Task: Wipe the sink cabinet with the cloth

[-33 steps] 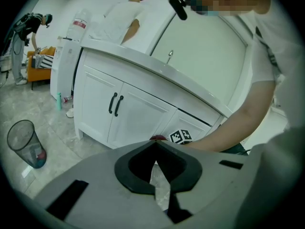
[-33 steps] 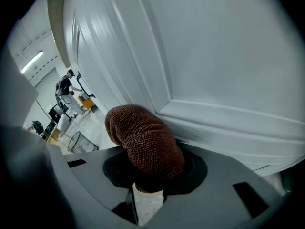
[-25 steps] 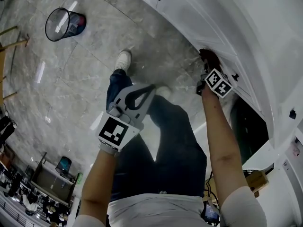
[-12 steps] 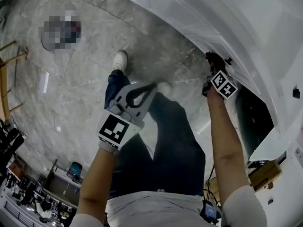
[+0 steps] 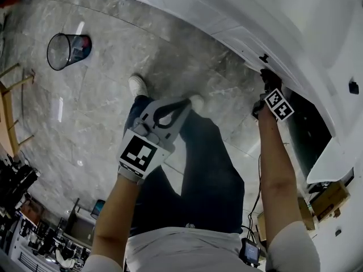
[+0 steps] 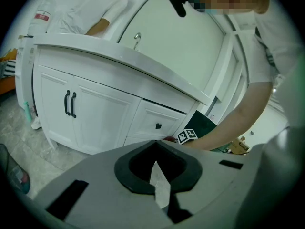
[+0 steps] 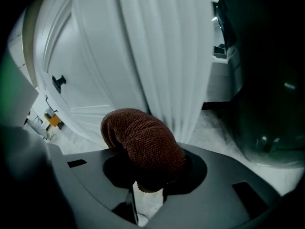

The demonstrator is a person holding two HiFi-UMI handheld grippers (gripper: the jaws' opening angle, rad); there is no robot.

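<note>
While right claw (image 7: 150,197) grips cloth (image 7: 143,142) at cabinet (image 7: 109,56) | left claw (image 6: 159,185) closed | bin (image 5: 62,34) holds trash

Right hand-held gripper (image 5: 266,87) with the cloth (image 5: 266,75) slid along the sink cabinet (image 5: 238,35), now past the small black knob (image 5: 264,57)

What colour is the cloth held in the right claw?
Reddish brown cloth, seen best in the right gripper view.

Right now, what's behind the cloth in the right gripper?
White sink cabinet front, with a black knob off to the left. The cloth itself covers whether it touches the cabinet.
</note>
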